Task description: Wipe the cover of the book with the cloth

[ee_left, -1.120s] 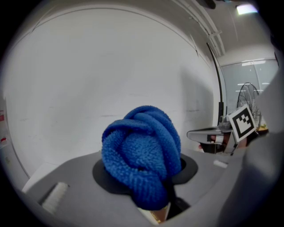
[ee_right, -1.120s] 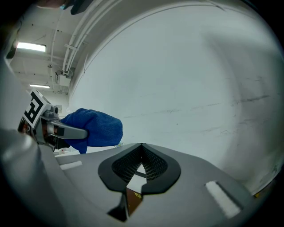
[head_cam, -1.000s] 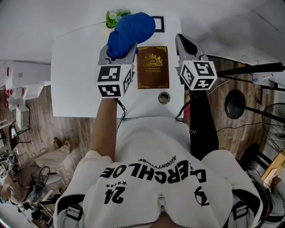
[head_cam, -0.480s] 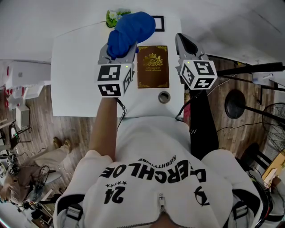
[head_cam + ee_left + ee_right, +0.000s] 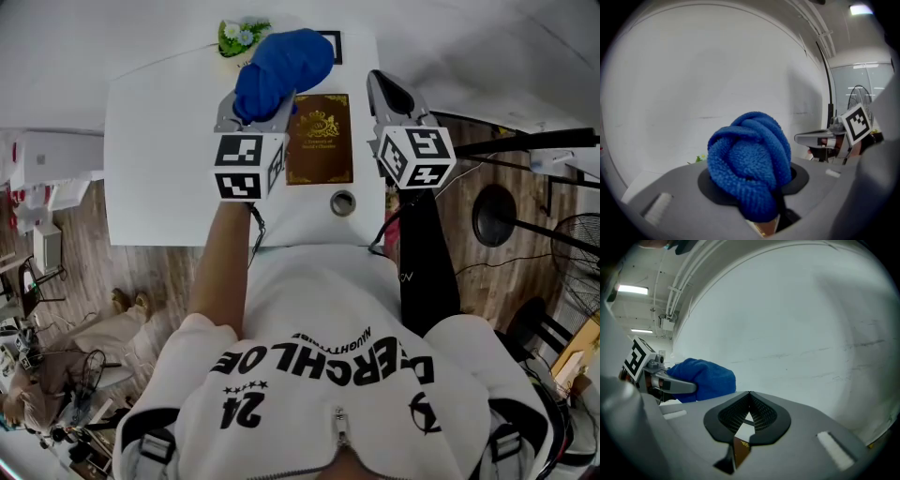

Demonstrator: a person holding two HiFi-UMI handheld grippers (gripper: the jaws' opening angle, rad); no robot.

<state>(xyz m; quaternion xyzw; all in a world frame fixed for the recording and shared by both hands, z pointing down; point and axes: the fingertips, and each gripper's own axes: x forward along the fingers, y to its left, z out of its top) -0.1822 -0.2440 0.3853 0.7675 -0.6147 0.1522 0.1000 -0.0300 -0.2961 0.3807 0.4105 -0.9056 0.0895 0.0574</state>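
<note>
Most of the white counter [image 5: 159, 159] at the left is bare; a small sprig of flowers [image 5: 236, 36] sits at its far edge. The left gripper [image 5: 255, 111] hangs over the counter just left of the book, its 2 jaws clamped on a bunched blue cloth [image 5: 281, 58]. In the left gripper view the cloth [image 5: 750, 161] bulges past the jaws as a thick knotted wad, so most of it stands free of them. It looks like soft terry: light, limp, grippy rather than slick, and likely to flatten and spread when pressed down. The present hold near its base seems sound, leaving the loose bulk to do the rubbing.

To the right lies the book [image 5: 320, 139], flat on the counter between the 2 grippers, dark brown cover up with gold print; neither gripper appears to touch it. I judge it stiff and fairly light, with a smooth cover that could skate on the counter under a sideways wipe; pinning 1 edge or corner would steady it. A round socket [image 5: 343, 202] is set into the counter just beside the book's near edge.

Furthest right, the right gripper [image 5: 386, 89] has its jaws closed tip to tip on nothing; its own view shows a corner of the book [image 5: 740, 451] below them.
</note>
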